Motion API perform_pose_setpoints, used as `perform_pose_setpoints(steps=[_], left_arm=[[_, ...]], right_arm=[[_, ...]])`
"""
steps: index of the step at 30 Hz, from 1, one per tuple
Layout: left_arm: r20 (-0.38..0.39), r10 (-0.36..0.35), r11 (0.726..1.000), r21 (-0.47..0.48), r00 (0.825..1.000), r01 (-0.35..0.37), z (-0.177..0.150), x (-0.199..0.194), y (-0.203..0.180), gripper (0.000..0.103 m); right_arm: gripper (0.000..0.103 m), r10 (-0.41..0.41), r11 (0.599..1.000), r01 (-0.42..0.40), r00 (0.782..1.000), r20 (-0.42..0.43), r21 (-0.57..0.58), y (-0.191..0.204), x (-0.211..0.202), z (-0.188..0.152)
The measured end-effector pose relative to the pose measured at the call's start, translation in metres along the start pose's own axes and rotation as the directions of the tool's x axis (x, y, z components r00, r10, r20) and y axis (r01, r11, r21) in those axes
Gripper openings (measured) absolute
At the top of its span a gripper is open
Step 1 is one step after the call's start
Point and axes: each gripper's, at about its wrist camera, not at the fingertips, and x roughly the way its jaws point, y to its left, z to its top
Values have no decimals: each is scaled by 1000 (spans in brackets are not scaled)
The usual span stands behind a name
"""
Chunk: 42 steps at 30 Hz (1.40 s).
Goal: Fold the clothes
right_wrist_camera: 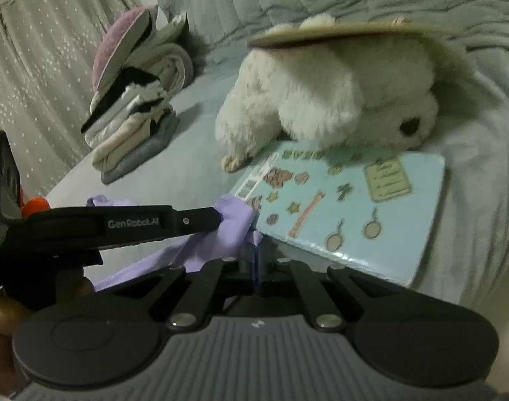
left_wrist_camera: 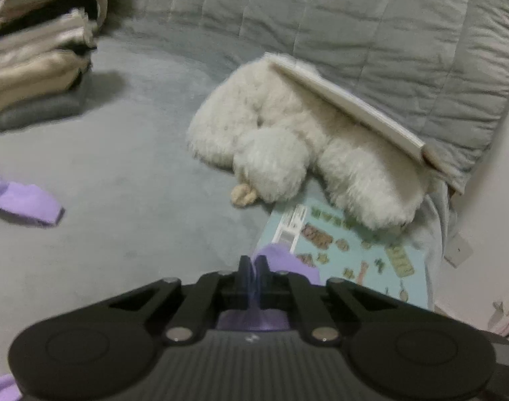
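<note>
Bed (left_wrist_camera: 127, 180): grey sheet, carries everything listed. Landmark for the places below: the white plush toy.

Quilt (left_wrist_camera: 371, 26): grey, stitched in panels, bunched behind the plush toy and along its far side.

White plush toy (right_wrist_camera: 324, 93): fluffy, lying head-down near the middle of the bed, one dark eye showing in the right wrist view.

Stack of folded clothes (right_wrist_camera: 134, 130): cream, black, white and grey layers with a pink-purple piece on top; well apart from the plush toy, to its left in both views, in front of a pale dotted curtain (right_wrist_camera: 37, 77).

Light blue picture book (right_wrist_camera: 351, 207): flat on the bed, its far edge tucked under the plush toy, cover printed with small figures and a barcode label.

Pale book (left_wrist_camera: 348, 107): resting tilted on top of the plush toy, page edges showing.

Lilac garment (right_wrist_camera: 227, 230): the task's piece; lies on the bed in front of the plush toy, one bunched corner touching the near corner of the blue book, another part trailing off to the left in the left wrist view.

Left gripper (left_wrist_camera: 253, 262): closed, jaws together on a fold of the lilac garment.

Right gripper (right_wrist_camera: 253, 245): closed, pinching the same cloth just beside the left gripper's tips.
</note>
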Motion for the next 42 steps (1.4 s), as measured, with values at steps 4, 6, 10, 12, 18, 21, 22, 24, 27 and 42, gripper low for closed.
perform_pose_setpoints(steps=[4,6,10,12,18,21,22,24,27,42], left_arm=[[98,-25,1000,-13,995,26,0,-12,-7,2],[119,-38,999,-22,992,41,0,-11,-10,2],[91,-34,999,-24,995,37,-6,4,-15,2],[68,-22,1000,-18,997,23,-11,13,-16,3],[82,0,1000,1,997,-1,-15,1,-19,19],[109,21,1000,21,994,-24,-15,-15,-20,42],[117,32,999,24,993,-35,-15,-22,-19,45],[123,54,998,21,991,-57,-16,-34,-16,52],[142,86,996,18,986,-90,-22,-55,-9,59],[139,330,943,-89,934,-320,-81,-157,52,62]], right_arm=[[1,-36,999,38,996,86,-26,2,-21,1],[1,-50,998,54,992,113,-29,2,-29,3],[1,-80,994,88,990,120,-66,4,-35,3],[1,-94,992,102,990,104,-75,2,-31,1],[7,-101,990,106,993,61,-90,5,-25,4],[15,-98,988,106,993,71,-113,11,-29,5],[15,-91,988,99,993,69,-121,13,-29,6],[15,-76,987,85,995,65,-135,19,-31,7],[17,-57,985,66,997,61,-160,28,-32,7],[25,28,968,-36,999,-38,-249,87,-28,-16]])
